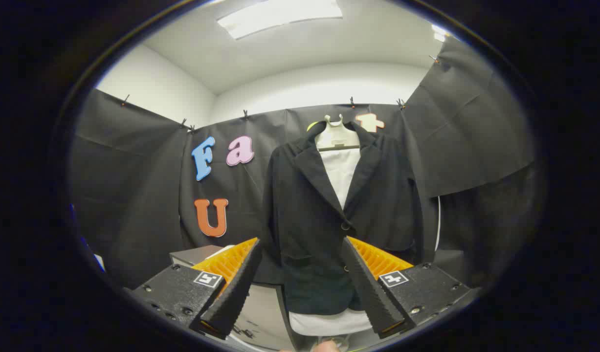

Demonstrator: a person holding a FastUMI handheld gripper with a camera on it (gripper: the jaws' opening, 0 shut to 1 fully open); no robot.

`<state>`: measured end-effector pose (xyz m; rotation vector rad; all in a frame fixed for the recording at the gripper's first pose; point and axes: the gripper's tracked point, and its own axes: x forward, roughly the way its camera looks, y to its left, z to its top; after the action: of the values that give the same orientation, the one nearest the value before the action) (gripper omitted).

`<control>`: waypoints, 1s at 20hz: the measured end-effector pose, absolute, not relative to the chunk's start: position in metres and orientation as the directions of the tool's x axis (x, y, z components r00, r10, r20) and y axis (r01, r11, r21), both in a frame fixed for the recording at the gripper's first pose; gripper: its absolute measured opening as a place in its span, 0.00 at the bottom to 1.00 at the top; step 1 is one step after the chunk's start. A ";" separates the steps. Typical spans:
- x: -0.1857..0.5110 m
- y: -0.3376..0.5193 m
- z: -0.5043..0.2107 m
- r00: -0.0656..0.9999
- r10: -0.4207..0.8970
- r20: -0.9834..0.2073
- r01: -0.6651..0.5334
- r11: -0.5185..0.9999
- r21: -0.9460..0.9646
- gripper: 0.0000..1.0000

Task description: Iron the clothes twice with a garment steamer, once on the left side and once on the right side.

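Observation:
A black jacket [304,210] hangs upright on a pale hanger [336,137] against the booth's back wall, buttoned over a white shirt [341,171]. A strip of white hem [329,322] shows below the jacket's lower edge. My gripper [300,242] points straight at the jacket and is open, its two fingers spread wide. The jacket's lower half lies in the gap beyond the fingertips, apart from them. Nothing is held between the fingers.
A grey box-like surface [197,254] stands low to the left of the jacket, behind the left finger. A pale grey panel [263,308] lies low between the fingers. Black cloth [133,195] closes off the left, back and right sides.

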<state>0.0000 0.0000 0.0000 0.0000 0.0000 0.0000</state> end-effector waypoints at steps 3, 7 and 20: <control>-0.001 0.000 -0.003 1.000 -0.022 -0.001 0.022 1.000 -0.022 1.00; -0.003 -0.004 -0.004 0.999 -0.048 -0.009 0.048 0.998 -0.047 1.00; 0.010 0.049 -0.015 0.997 -0.057 -0.045 0.056 0.998 -0.013 1.00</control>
<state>0.0101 0.0493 -0.0147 -0.0121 0.0455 -0.0564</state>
